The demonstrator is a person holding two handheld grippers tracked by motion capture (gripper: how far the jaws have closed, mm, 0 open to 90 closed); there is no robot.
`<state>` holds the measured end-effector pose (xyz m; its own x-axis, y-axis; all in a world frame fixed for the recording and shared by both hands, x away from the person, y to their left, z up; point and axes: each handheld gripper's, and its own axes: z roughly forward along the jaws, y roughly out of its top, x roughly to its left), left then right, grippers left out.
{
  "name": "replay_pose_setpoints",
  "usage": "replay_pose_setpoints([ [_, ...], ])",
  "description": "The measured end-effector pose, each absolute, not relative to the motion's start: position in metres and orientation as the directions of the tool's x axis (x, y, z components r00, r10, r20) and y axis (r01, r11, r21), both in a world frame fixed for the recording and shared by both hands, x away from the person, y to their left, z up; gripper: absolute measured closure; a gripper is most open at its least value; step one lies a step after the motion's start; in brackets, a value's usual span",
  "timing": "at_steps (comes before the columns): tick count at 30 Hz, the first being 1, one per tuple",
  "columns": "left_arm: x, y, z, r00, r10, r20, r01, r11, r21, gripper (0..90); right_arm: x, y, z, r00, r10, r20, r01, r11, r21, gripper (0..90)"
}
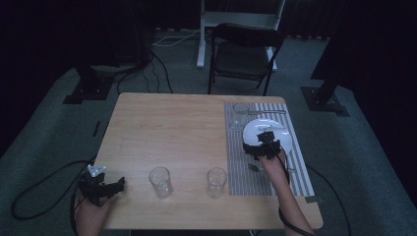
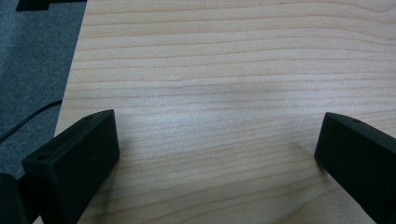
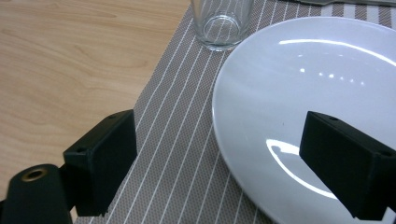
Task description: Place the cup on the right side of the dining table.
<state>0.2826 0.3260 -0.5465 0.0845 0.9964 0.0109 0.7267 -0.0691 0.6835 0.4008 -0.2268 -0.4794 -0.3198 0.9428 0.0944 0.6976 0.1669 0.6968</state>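
so the left gripper (image 1: 101, 186) is being parked at the near left corner of the table (image 1: 167, 128), jaws spread wide with nothing but bare wood between them in the left gripper view, well apart from everything that matters here. Two empty glasses (image 1: 160, 181) are being left standing near the front edge, not touched by either hand

the action is all being handled on the right. The right gripper (image 1: 262, 143) is being held out over the striped placemat (image 3: 187, 154), forearm reaching forward from the near right edge, jaws apart and empty. The white plate (image 3: 317, 93) is sitting on that mat, and its near left rim is being straddled: one jaw is hanging over the mat just outside the rim, the other over the plate's face. So the rim is lying right between the jaws, slightly to the plate side, and a short drop and pinch is probably what's being lined up

just beyond the plate's left edge another glass (image 3: 222, 21) is being left upright on the mat, close enough to get bumped if the plate is slid that way
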Motion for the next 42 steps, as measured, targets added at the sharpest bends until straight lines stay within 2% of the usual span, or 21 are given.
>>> replay_pose_setpoints([
  [20,0.283,0.326,-0.547,0.085,0.996,0.011,0.727,-0.069,0.684,0.2,0.334,-0.256,-0.501,-0.327,0.940,0.101,0.617,0.131,0.776,11.0],
  [30,0.283,0.326,-0.546,0.085,0.996,0.011,0.729,-0.070,0.681,0.2,0.306,-0.273,-0.517,-0.331,0.936,0.120,0.619,0.119,0.777,11.0],
  [33,0.283,0.326,-0.546,0.084,0.996,0.009,0.728,-0.067,0.683,0.2,0.298,-0.277,-0.521,-0.326,0.941,0.093,0.612,0.136,0.779,11.0],
  [42,0.283,0.326,-0.546,0.084,0.996,0.009,0.728,-0.067,0.683,0.2,0.281,-0.293,-0.532,-0.283,0.955,0.087,0.646,0.123,0.754,11.0],
])
